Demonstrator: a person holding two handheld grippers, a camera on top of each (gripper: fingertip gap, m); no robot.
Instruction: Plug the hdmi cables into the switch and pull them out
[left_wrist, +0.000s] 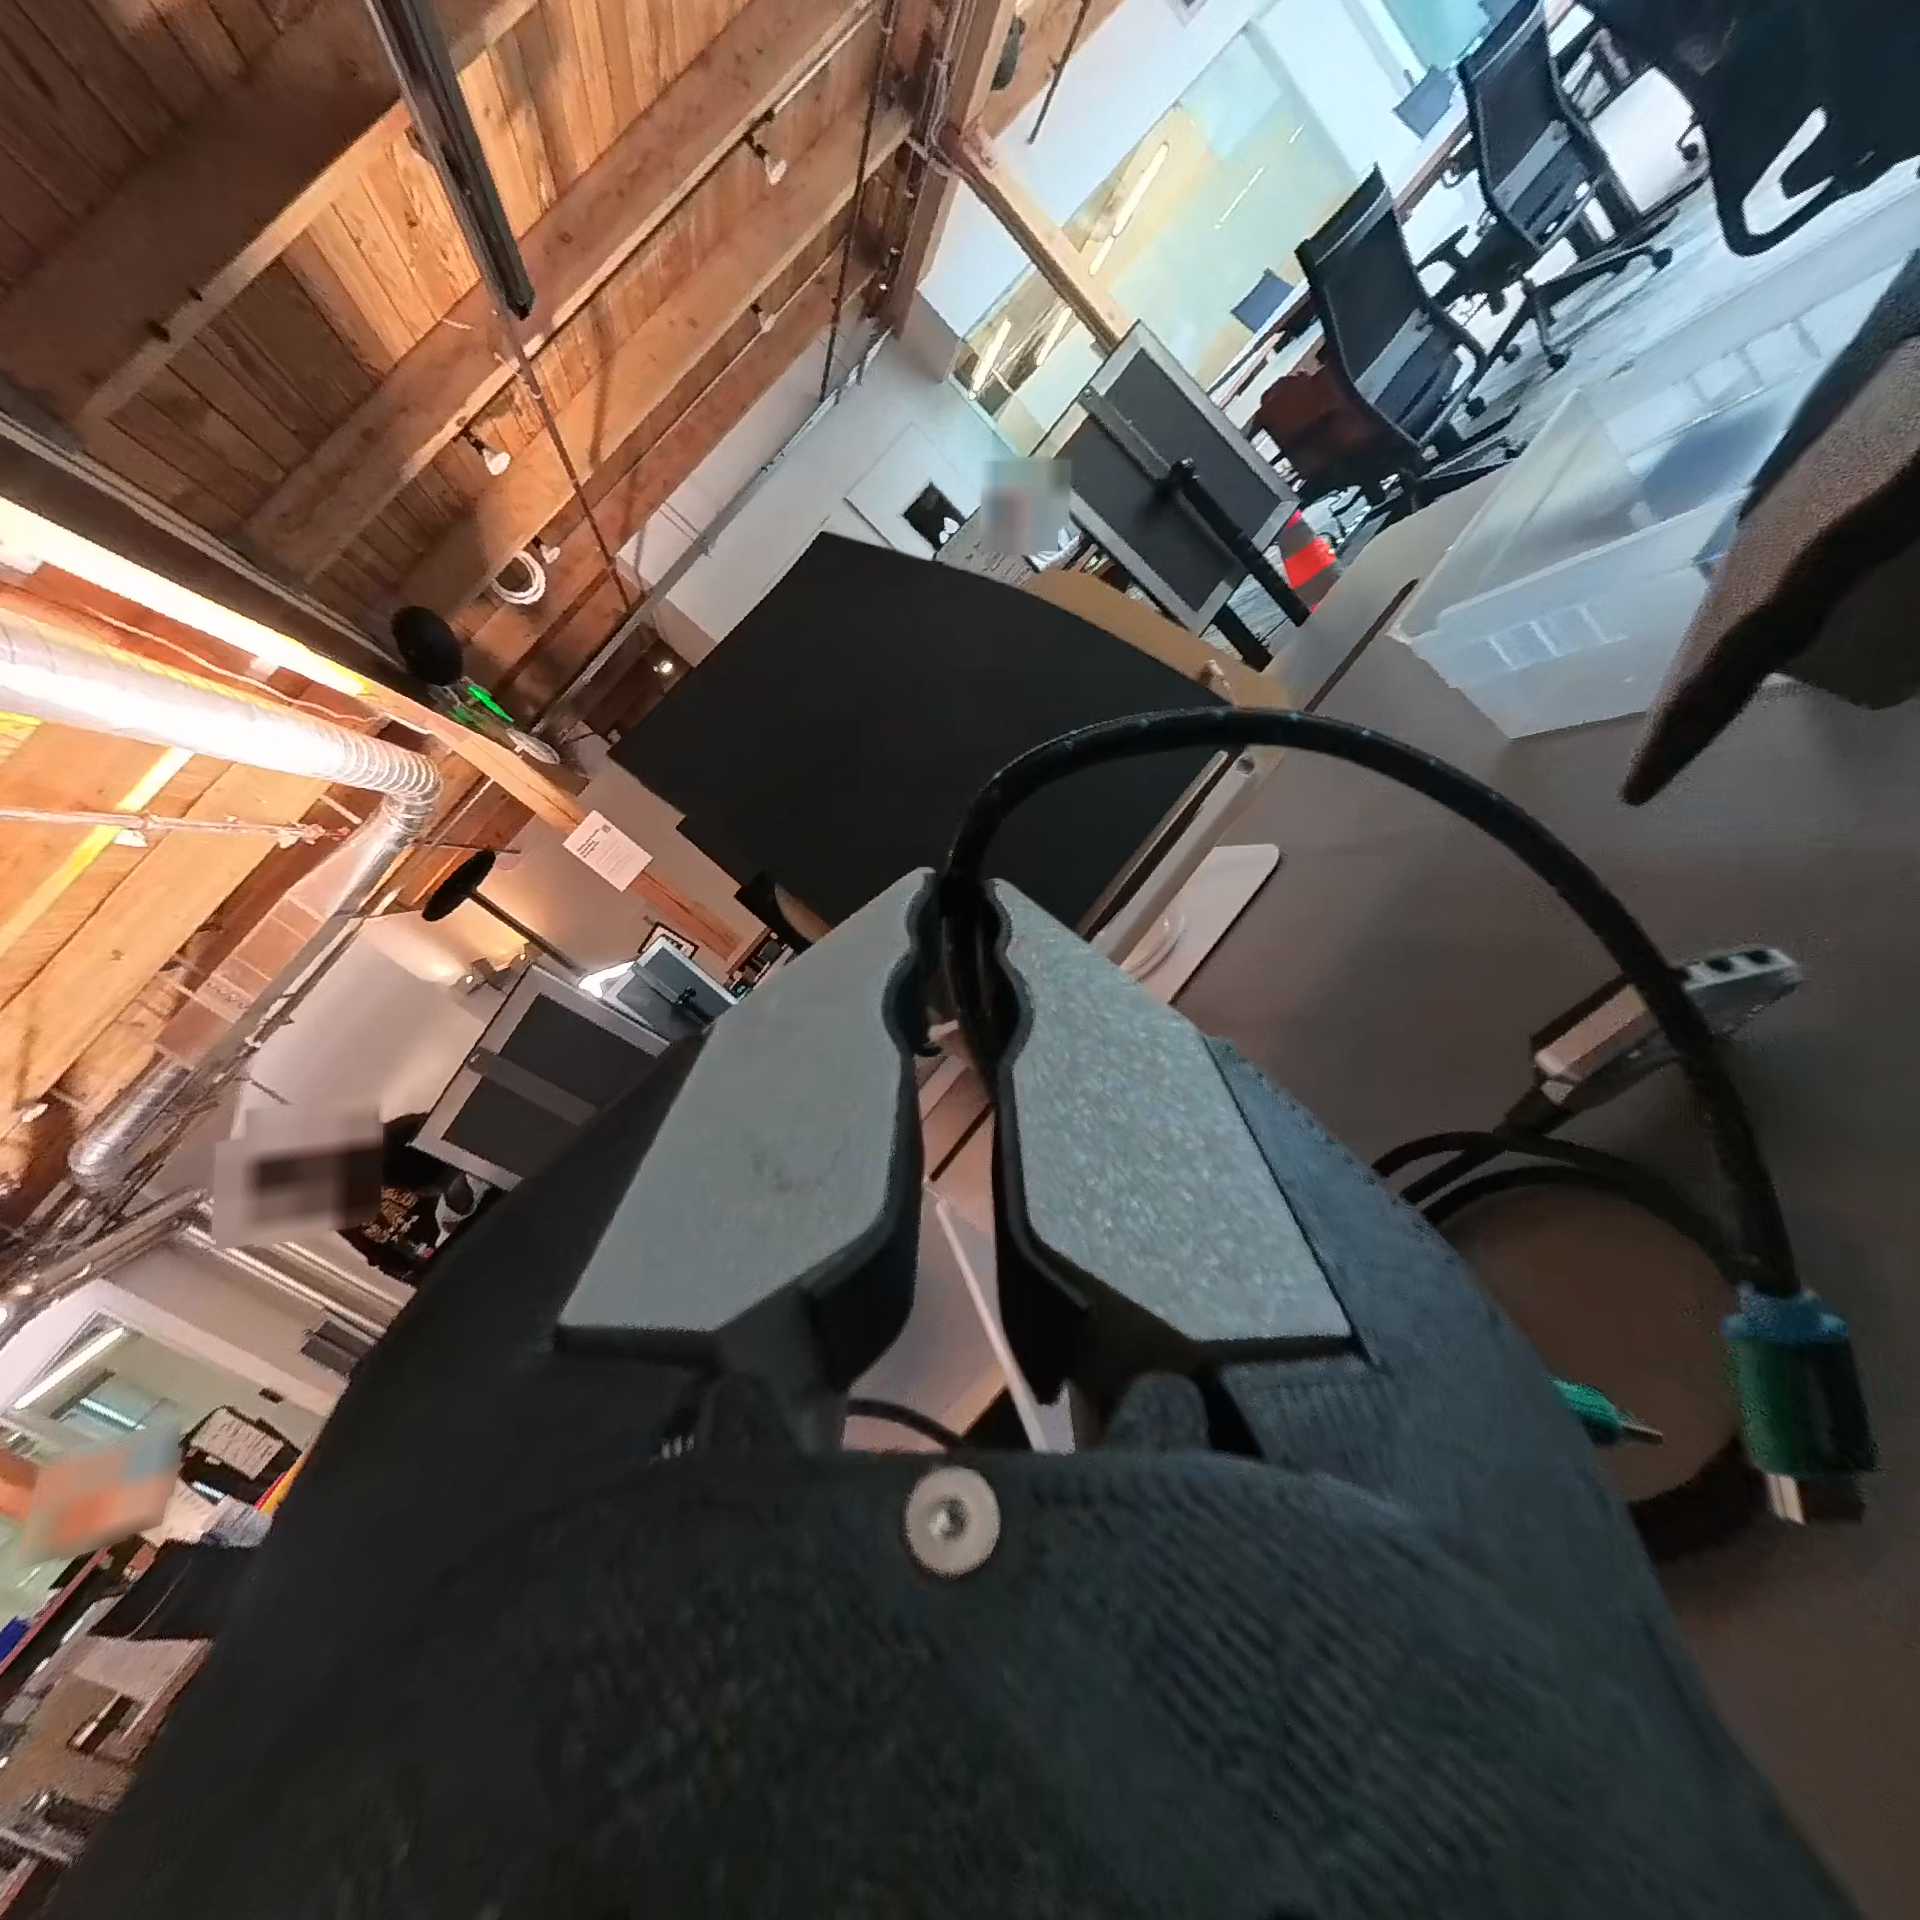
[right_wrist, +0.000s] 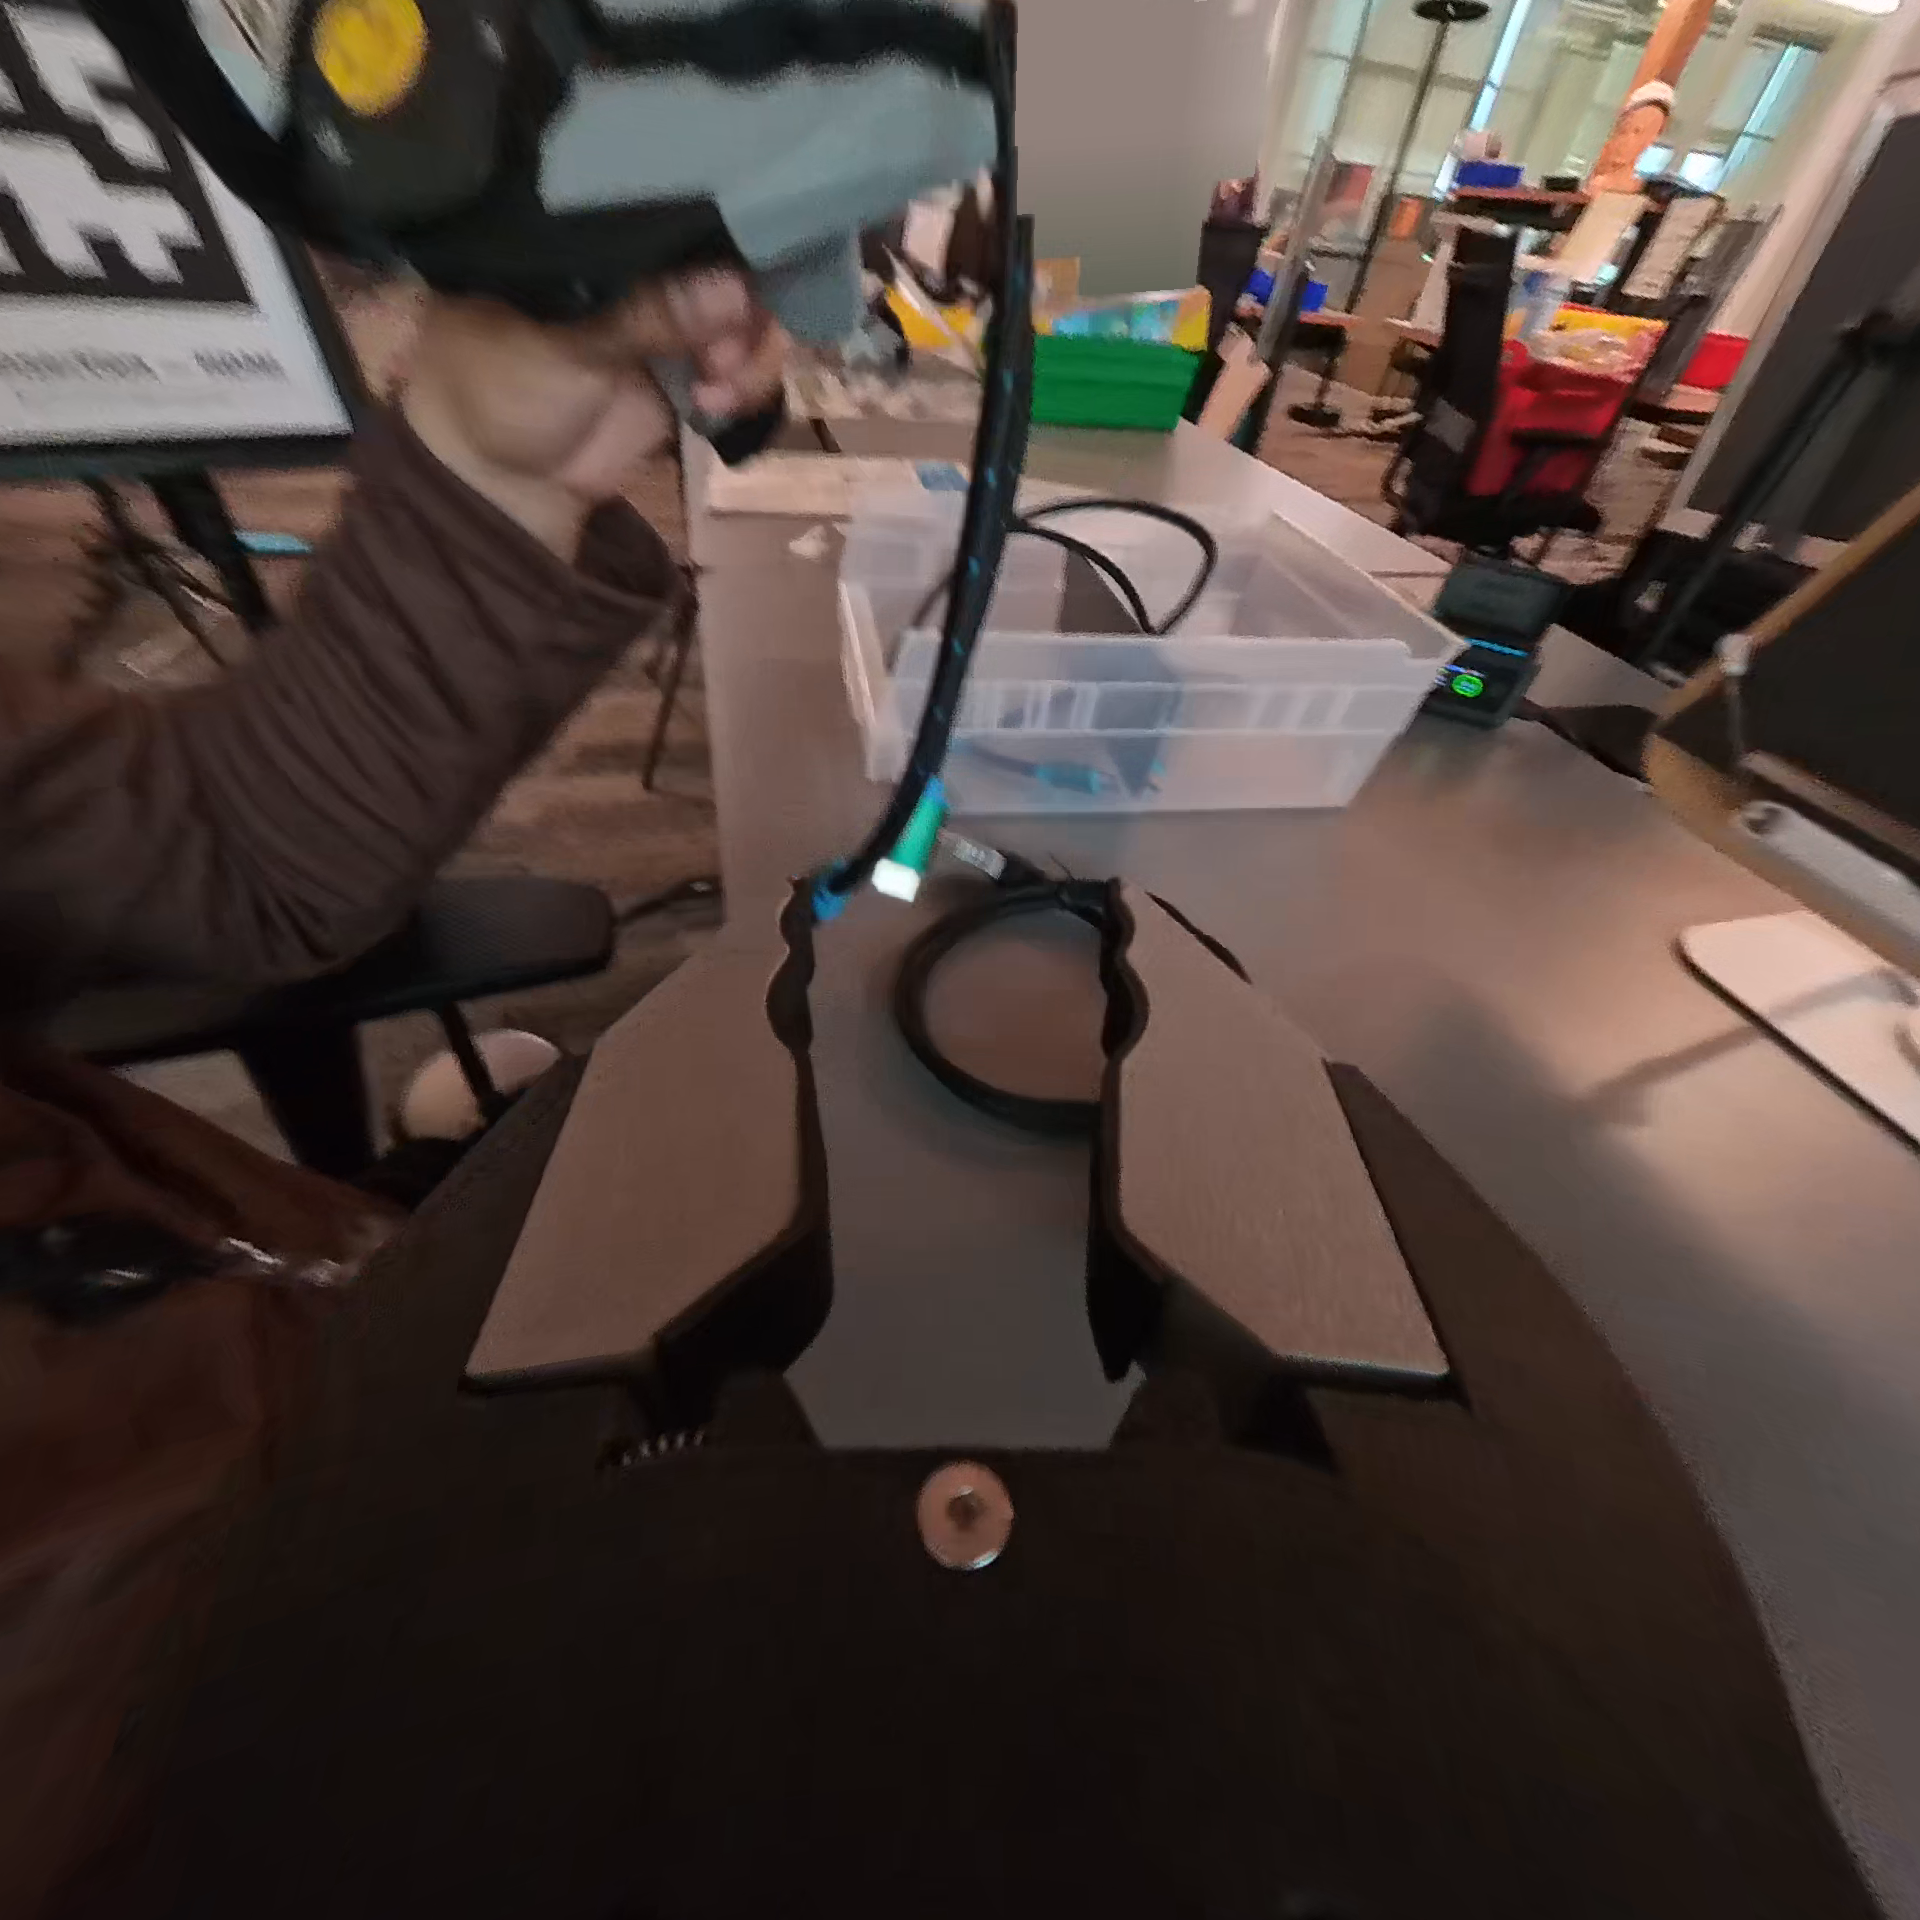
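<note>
My left gripper (left_wrist: 961, 914) is shut on a black braided HDMI cable (left_wrist: 1403, 758), pinched at the fingertips and lifted above the table. The cable arcs to the right and hangs down to its green-wrapped plug (left_wrist: 1803, 1403). In the right wrist view the same cable (right_wrist: 977, 520) hangs from the top, and its green plug (right_wrist: 914, 831) dangles just beyond my left fingertip. My right gripper (right_wrist: 956, 904) is open and holds nothing, low over the table. A coiled black cable (right_wrist: 935, 1049) lies on the table between its fingers, untouched, with a silver connector (right_wrist: 977, 857) at its far side.
A clear plastic bin (right_wrist: 1299, 717) with cables in it stands beyond the coil on the grey table (right_wrist: 1455, 1039). A small grey box (left_wrist: 1735, 982) lies on the table. A person's hand and brown sleeve (right_wrist: 364, 675) are at the left. A monitor foot (right_wrist: 1808, 997) is at the right. There is about 15 cm between the tips of the two grippers.
</note>
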